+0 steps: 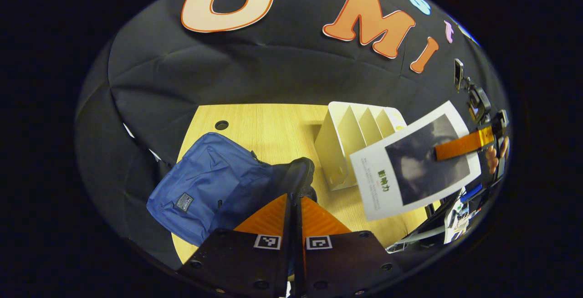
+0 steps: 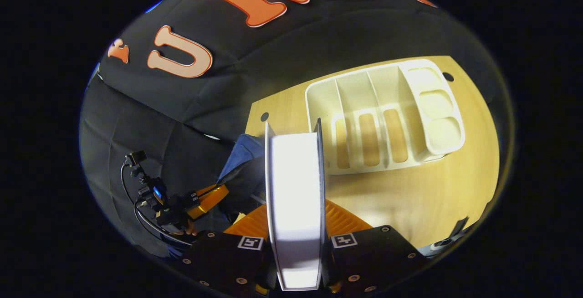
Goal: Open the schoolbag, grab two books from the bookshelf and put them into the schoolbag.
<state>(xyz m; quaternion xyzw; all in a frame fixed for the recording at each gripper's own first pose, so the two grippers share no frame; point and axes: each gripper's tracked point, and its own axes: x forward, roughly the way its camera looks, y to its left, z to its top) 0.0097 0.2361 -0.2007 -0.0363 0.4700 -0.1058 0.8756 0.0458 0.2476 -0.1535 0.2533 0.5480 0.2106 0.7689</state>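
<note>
The blue schoolbag (image 1: 214,184) lies on the wooden table (image 1: 273,125), left of the white bookshelf (image 1: 346,143). My left gripper (image 1: 295,195) is shut on the black rim of the bag's opening, which stands up between its fingers. My right gripper (image 1: 439,152) holds a white book with a dark cover picture (image 1: 414,166) in the air over the table's right side. In the right gripper view the book (image 2: 296,188) shows edge-on, clamped between my right gripper's (image 2: 296,216) fingers. Beyond it are the bookshelf (image 2: 387,120) with bare slots, the schoolbag (image 2: 241,152) and my left gripper (image 2: 214,195).
The table has a round cable hole (image 1: 221,125) near its back left corner. Loose gear and a flat device (image 1: 455,216) crowd the table's right front edge. A mounted camera rig (image 1: 473,97) stands at the far right against the black cloth wall.
</note>
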